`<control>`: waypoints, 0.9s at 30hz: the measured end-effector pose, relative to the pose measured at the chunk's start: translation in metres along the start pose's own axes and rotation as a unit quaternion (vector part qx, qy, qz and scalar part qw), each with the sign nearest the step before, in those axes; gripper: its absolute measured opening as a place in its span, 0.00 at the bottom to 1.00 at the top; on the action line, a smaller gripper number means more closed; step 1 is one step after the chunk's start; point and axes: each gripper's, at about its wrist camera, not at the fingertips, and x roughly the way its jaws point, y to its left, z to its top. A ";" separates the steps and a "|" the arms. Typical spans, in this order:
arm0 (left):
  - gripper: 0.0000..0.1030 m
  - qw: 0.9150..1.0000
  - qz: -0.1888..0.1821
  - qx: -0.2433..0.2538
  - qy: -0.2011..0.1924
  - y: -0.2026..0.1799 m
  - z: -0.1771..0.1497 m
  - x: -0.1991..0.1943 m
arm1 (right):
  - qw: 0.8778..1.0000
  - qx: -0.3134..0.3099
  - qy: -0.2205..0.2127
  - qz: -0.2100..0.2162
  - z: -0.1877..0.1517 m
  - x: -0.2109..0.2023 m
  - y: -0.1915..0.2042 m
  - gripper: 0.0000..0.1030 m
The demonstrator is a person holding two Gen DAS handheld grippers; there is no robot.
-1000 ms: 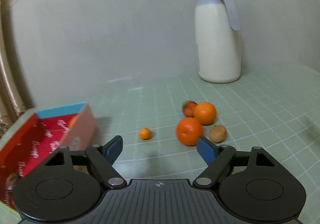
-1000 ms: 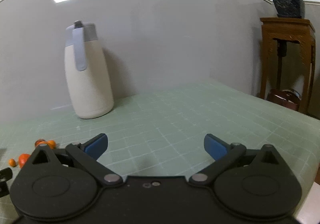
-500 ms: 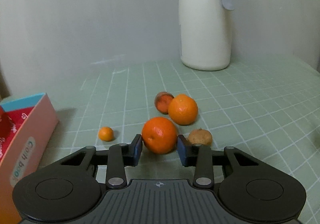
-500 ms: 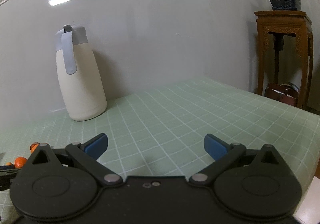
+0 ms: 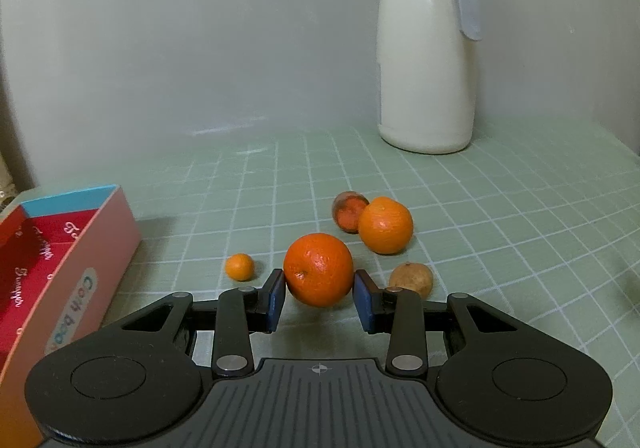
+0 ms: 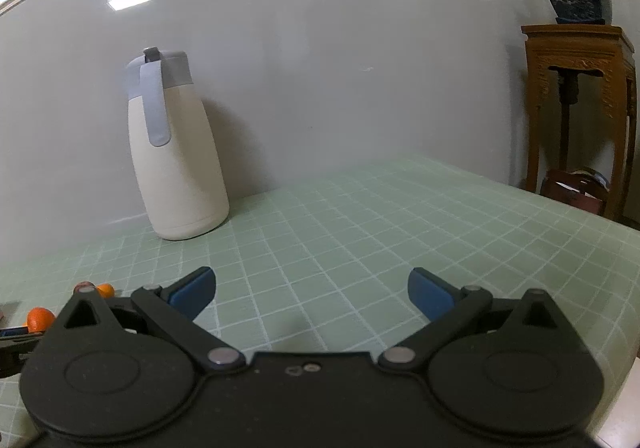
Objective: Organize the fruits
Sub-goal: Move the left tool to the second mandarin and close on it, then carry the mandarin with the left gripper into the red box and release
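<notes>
Where the left tongs point(image 5: 319, 298) stood wide open and short of the fruit a second ago, their blue pads now press both sides of the big orange point(image 5: 319, 269), just above the green checked mat point(image 5: 500, 232). Left of the tips lies a tiny orange point(image 5: 239, 266), right a brown fruit point(image 5: 411, 279), ahead a second orange point(image 5: 385, 225) touching a reddish fruit point(image 5: 347, 209). A red box point(image 5: 60, 272) stands open at far left. The right tongs point(image 6: 311, 290) gape empty, a white jug point(image 6: 176, 152) ahead.

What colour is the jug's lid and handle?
Pale grey-blue, on a cream jug; the right wrist view shows it best.
</notes>
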 end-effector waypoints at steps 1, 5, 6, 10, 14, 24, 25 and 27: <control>0.36 1.000 0.000 -0.001 -0.001 0.002 0.000 -0.002 | 1.000 -0.001 0.000 0.001 0.000 0.000 0.001 1.00; 0.36 1.000 0.003 -0.005 -0.005 0.008 0.000 -0.008 | 1.000 -0.005 0.001 0.004 0.000 0.000 0.004 1.00; 0.36 1.000 0.004 -0.006 -0.006 0.010 0.000 -0.010 | 1.000 -0.006 0.001 0.005 -0.001 0.000 0.006 1.00; 0.36 1.000 0.008 -0.010 -0.011 0.017 0.000 -0.018 | 1.000 -0.010 0.004 0.013 -0.002 0.000 0.011 1.00; 0.36 1.000 0.013 -0.014 -0.016 0.027 0.001 -0.027 | 1.000 -0.017 0.004 0.020 -0.003 0.000 0.019 1.00; 0.36 0.997 0.048 -0.030 -0.044 0.063 0.006 -0.056 | 0.999 -0.034 0.008 0.036 -0.007 0.000 0.039 1.00; 0.36 0.997 0.056 -0.033 -0.048 0.069 0.005 -0.059 | 0.999 -0.035 0.008 0.038 -0.007 0.000 0.042 1.00; 0.36 0.995 0.074 -0.037 -0.053 0.081 0.004 -0.065 | 0.998 -0.039 0.010 0.045 -0.008 0.000 0.048 1.00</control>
